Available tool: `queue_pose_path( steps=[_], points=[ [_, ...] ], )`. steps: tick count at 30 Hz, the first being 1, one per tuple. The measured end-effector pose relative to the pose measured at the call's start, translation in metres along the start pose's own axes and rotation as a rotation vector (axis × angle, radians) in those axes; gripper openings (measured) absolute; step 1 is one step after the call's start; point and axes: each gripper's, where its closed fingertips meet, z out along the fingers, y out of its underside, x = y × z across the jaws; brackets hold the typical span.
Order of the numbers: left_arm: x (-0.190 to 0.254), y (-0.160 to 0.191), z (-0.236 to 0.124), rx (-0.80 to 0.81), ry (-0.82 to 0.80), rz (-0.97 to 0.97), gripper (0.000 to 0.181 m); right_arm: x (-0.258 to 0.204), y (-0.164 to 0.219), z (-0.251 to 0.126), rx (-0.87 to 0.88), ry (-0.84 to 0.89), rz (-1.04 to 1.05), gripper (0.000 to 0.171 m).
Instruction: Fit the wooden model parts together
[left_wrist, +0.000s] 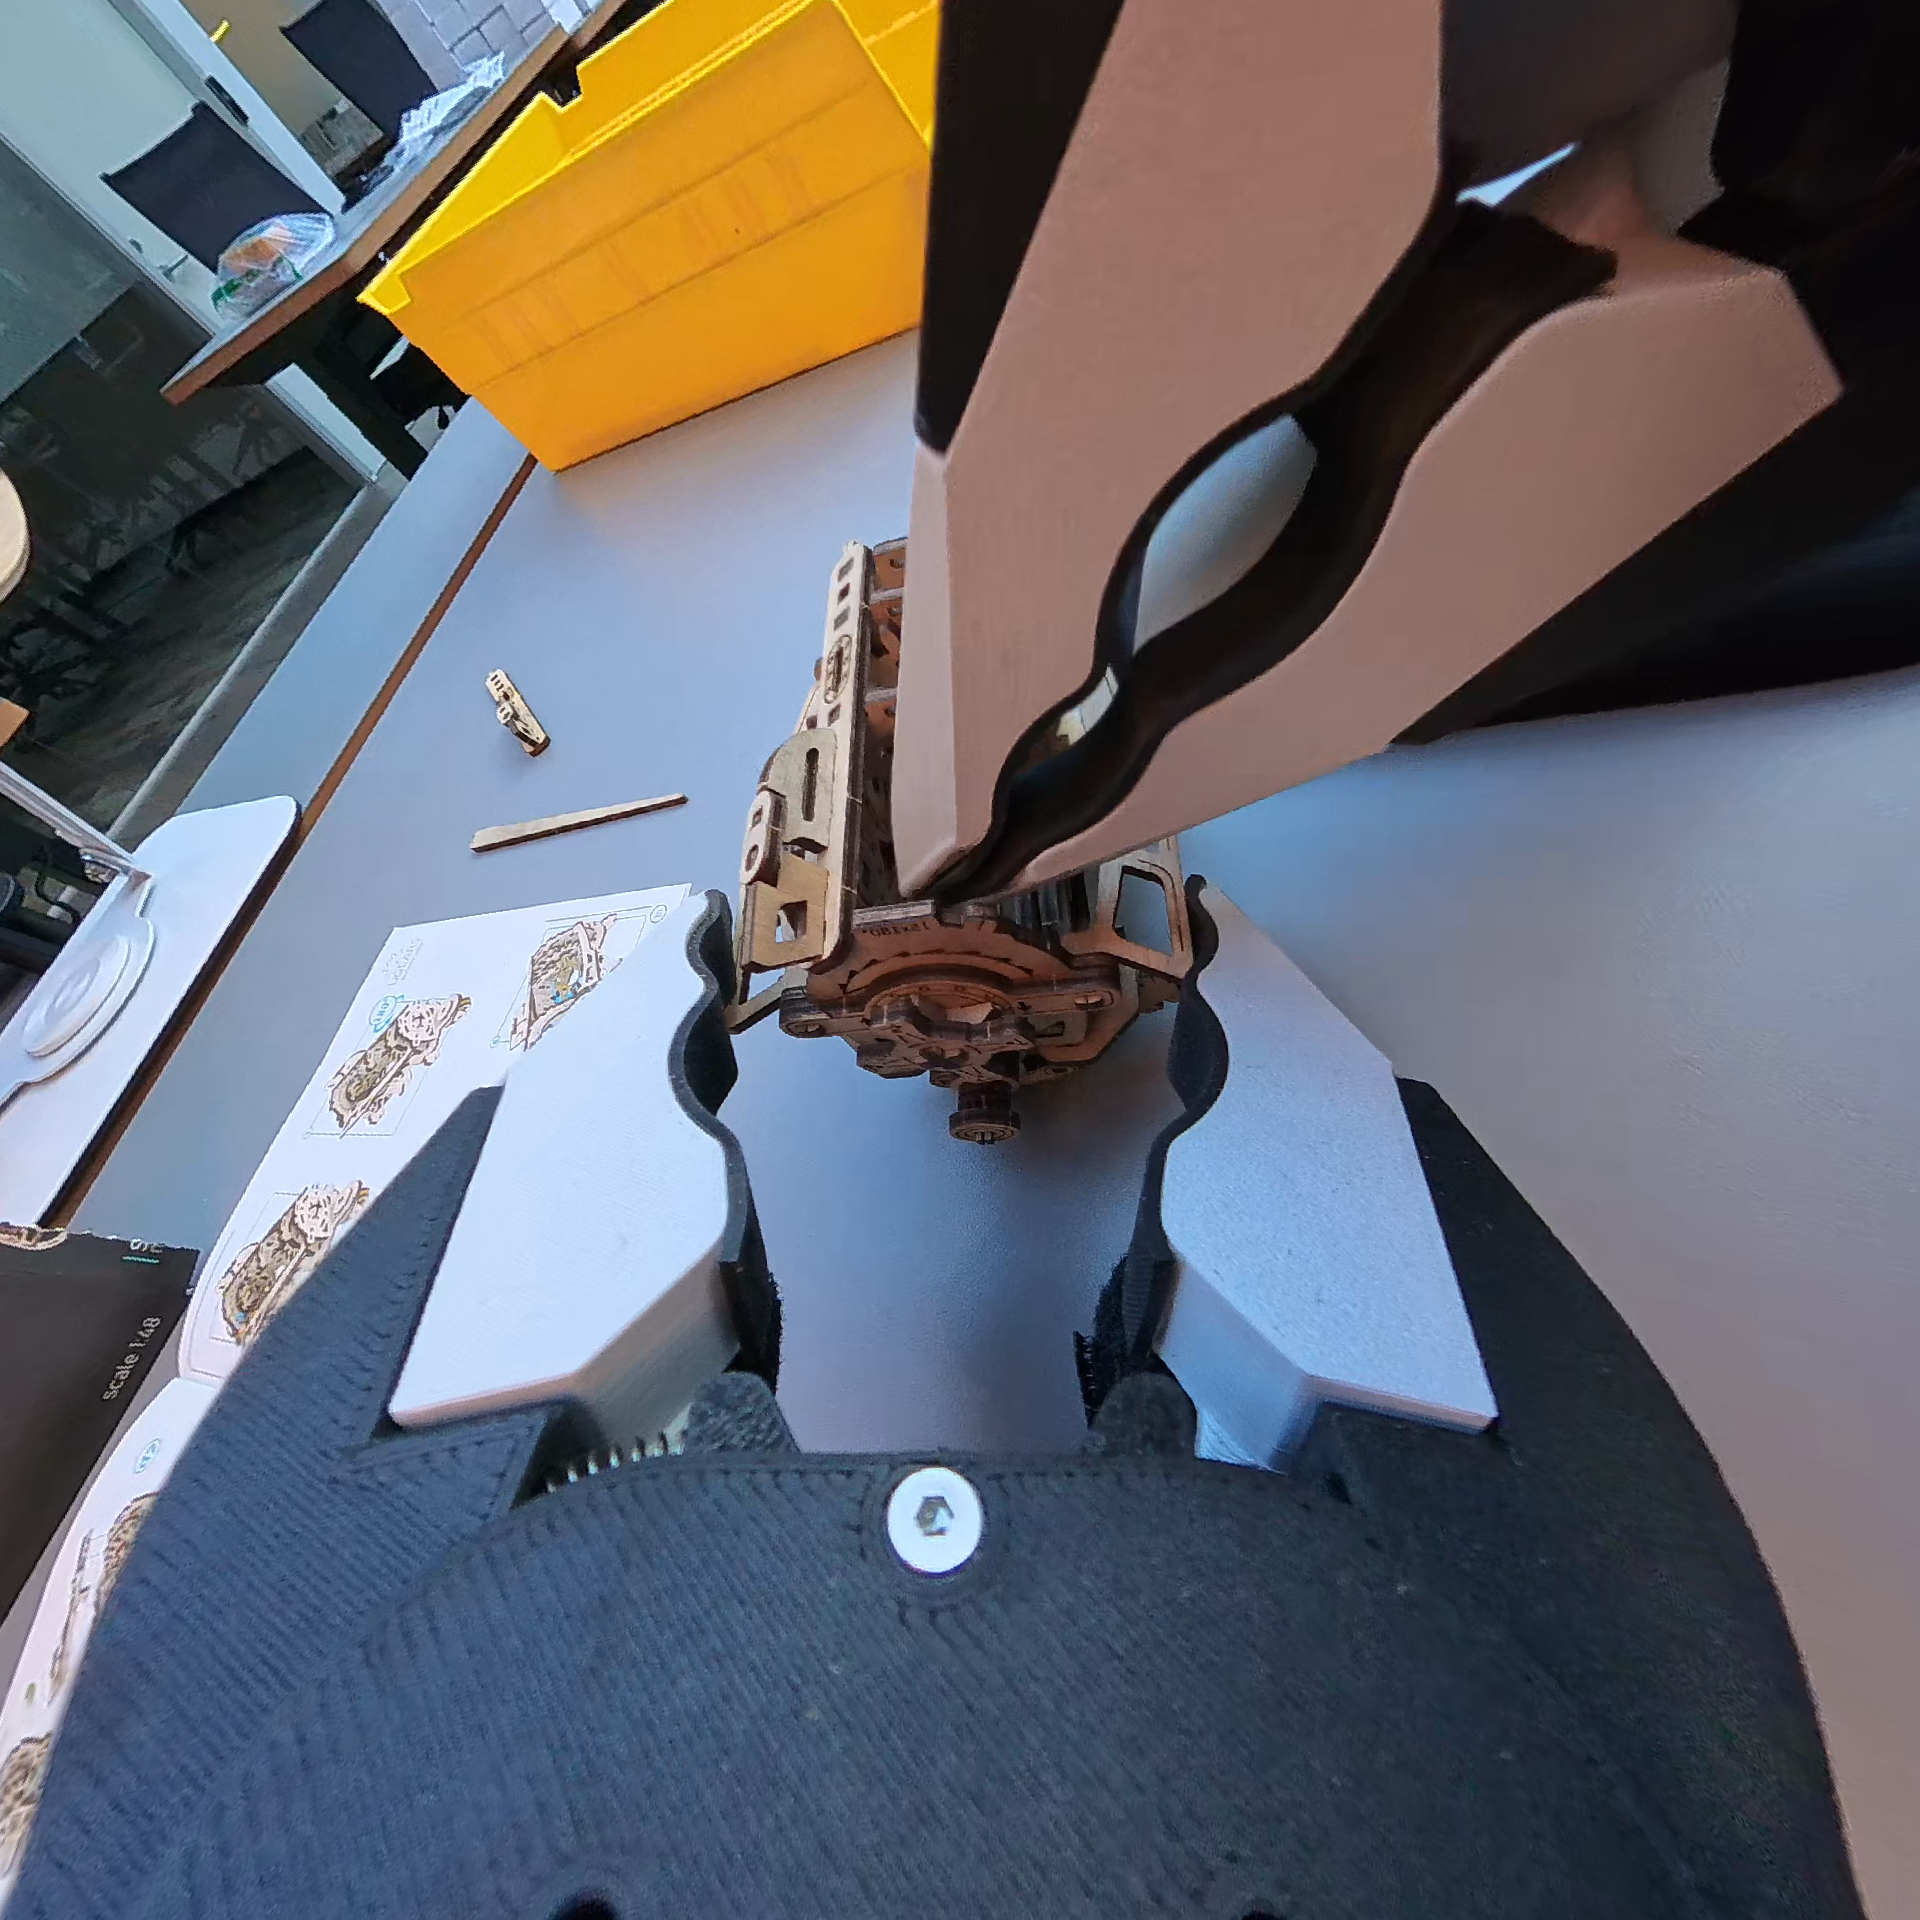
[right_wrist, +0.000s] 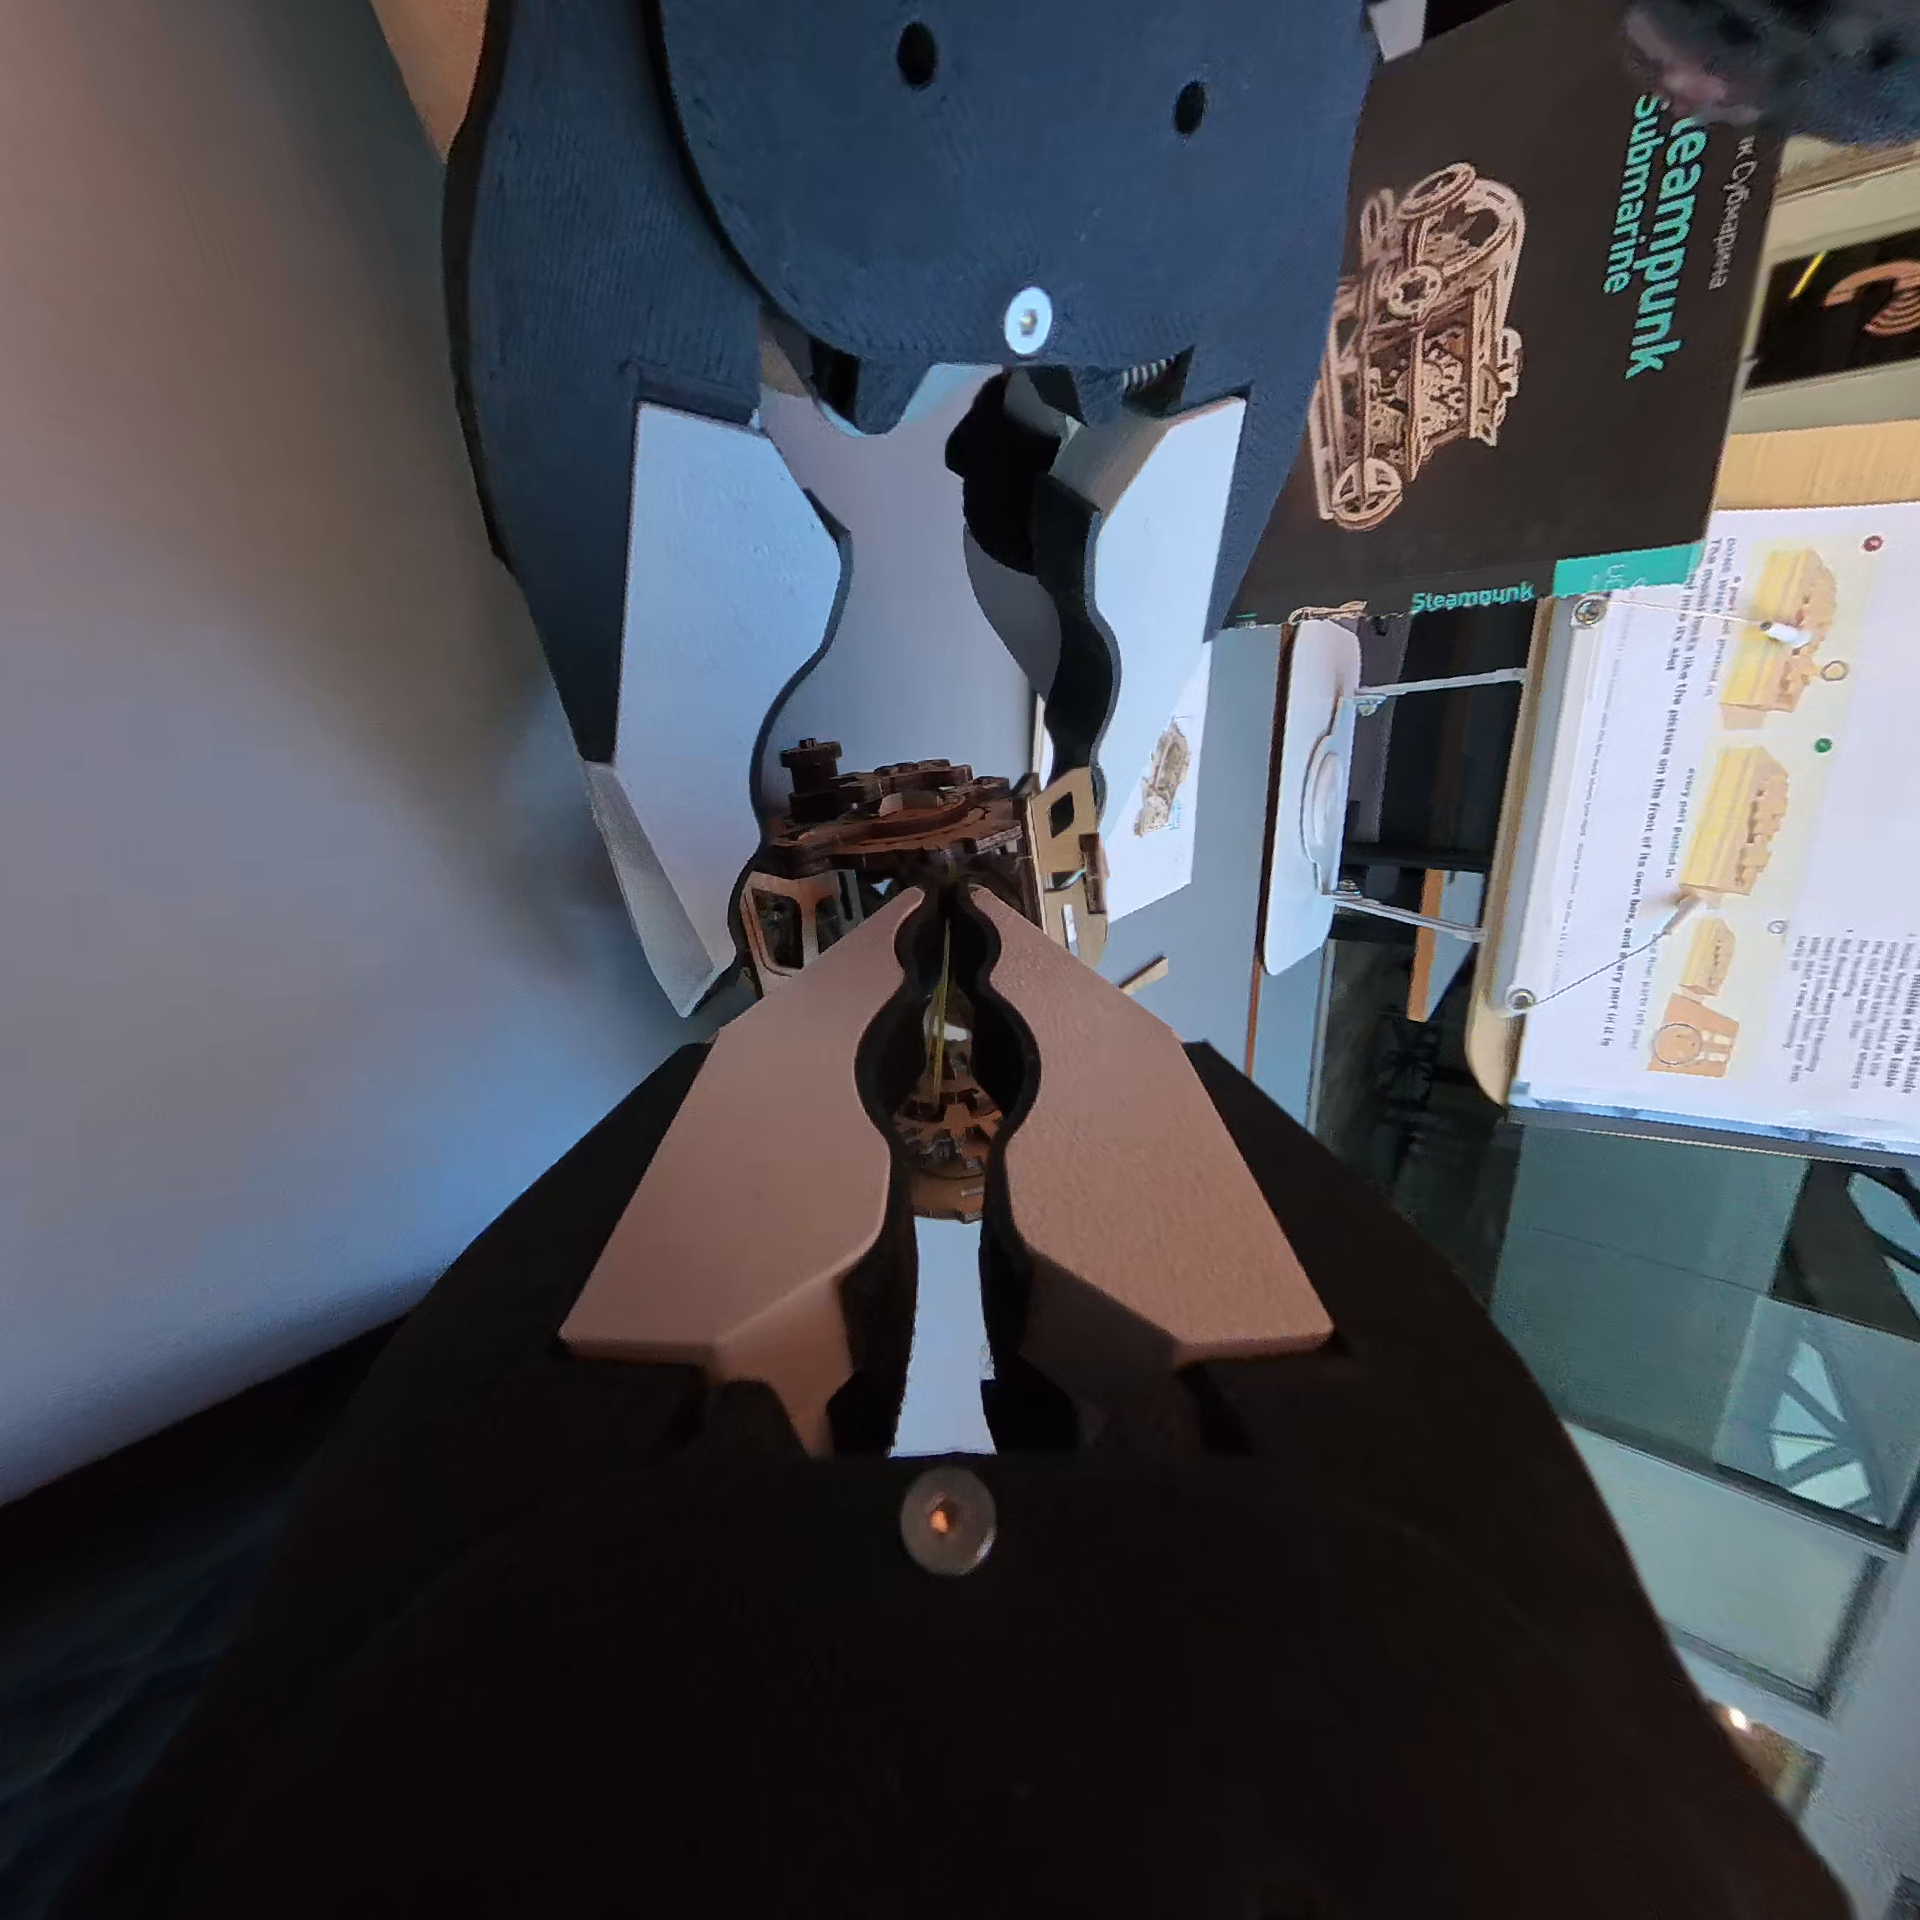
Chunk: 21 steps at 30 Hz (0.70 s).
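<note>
The wooden model (left_wrist: 935, 987) lies on the grey table (left_wrist: 1558, 1039), its round geared end facing my left wrist camera. My left gripper (left_wrist: 956, 925) has white fingers (left_wrist: 603, 1195) spread wide around that near end, and its black pads touch both sides of the model. My right gripper (left_wrist: 945, 883) has tan fingers (left_wrist: 1039, 468), comes down from the upper right, and rests its tips on the model's top edge. In the right wrist view it (right_wrist: 940, 894) is shut on a thin wooden part (right_wrist: 940, 997), seen edge-on, over the model (right_wrist: 894, 831).
A small loose wooden piece (left_wrist: 516, 712) and a flat wooden strip (left_wrist: 577, 823) lie on the table to the left. An instruction sheet (left_wrist: 468, 1039), a black kit box (right_wrist: 1507, 312) and a white stand (left_wrist: 104, 987) are at the left. Yellow bins (left_wrist: 675, 239) stand behind.
</note>
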Motion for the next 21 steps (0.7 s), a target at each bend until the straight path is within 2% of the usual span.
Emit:
queue_pose_path(
  steps=[21],
  points=[
    [-0.0007, 0.0002, 0.0012, -0.001, 0.011, -0.055, 0.083, 0.0041, 0.0020, -0.0004, -0.002, 0.071, 0.046, 0.000]
  ],
)
